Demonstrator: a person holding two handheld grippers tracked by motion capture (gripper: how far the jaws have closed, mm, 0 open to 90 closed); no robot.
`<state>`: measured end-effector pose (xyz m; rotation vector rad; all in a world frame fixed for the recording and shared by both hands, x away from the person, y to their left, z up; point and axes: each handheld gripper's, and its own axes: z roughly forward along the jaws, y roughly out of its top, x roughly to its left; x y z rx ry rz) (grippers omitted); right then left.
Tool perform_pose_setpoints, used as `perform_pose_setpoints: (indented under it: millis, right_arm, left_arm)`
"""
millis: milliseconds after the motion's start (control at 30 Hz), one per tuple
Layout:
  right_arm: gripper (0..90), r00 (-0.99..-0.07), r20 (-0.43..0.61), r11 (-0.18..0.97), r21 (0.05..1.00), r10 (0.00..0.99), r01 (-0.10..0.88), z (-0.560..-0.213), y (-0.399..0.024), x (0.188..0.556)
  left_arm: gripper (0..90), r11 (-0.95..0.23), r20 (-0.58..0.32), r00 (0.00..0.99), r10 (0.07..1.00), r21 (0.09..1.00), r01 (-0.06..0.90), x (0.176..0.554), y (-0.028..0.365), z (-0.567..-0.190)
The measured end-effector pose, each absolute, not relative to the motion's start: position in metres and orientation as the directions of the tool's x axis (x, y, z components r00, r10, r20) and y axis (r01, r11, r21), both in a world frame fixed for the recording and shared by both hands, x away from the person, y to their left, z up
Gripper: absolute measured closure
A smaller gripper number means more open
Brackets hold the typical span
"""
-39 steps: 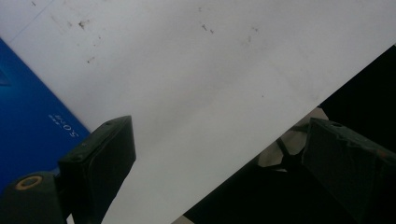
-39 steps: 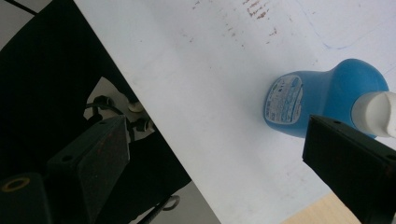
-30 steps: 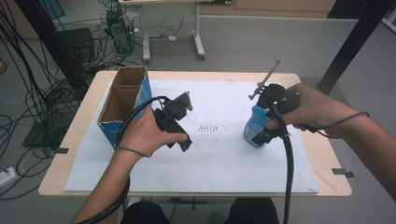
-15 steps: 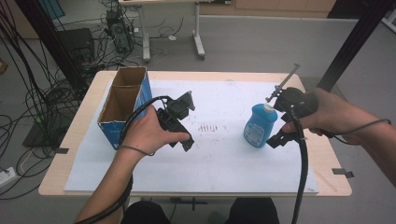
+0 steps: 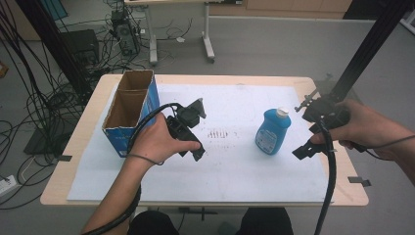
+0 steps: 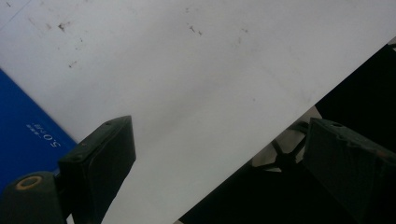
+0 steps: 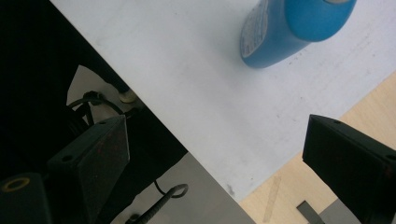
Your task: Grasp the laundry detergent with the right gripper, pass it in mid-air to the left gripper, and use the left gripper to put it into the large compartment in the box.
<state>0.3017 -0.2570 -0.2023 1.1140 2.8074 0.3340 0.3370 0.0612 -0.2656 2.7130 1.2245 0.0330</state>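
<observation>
Blue and upright, the detergent bottle [image 5: 272, 131] stands on the white sheet [image 5: 235, 166] that covers the counter [image 5: 88, 122], right of centre, with its white cap on top. Just to its right the right tongs [image 5: 307, 149] hang apart from it, jaws spread wide with nothing between them; in the right gripper view the bottle [image 7: 289, 28] lies ahead, beyond the jaws. Over the sheet's left half the left tongs [image 5: 195, 132] also gape empty, beside an open cardboard box [image 5: 131, 110] with blue sides near the counter's left edge.
</observation>
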Motion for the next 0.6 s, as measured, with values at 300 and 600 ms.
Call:
perform_pose_setpoints:
  millis: [300, 600]
  right_arm:
    - [7.1, -0.71, -0.009, 0.691, 0.239, 0.705, 0.683, -0.209, -0.272, 0.303]
    - [7.2, -0.683, 0.006, 0.661, 0.242, 0.731, 0.71, -0.225, -0.287, 0.308]
  left_arm:
    - [9.7, -0.649, -0.051, 0.662, 0.748, 0.157, 0.745, 0.336, 0.062, -0.267]
    - [9.7, -0.646, -0.055, 0.66, 0.749, 0.162, 0.746, 0.339, 0.061, -0.27]
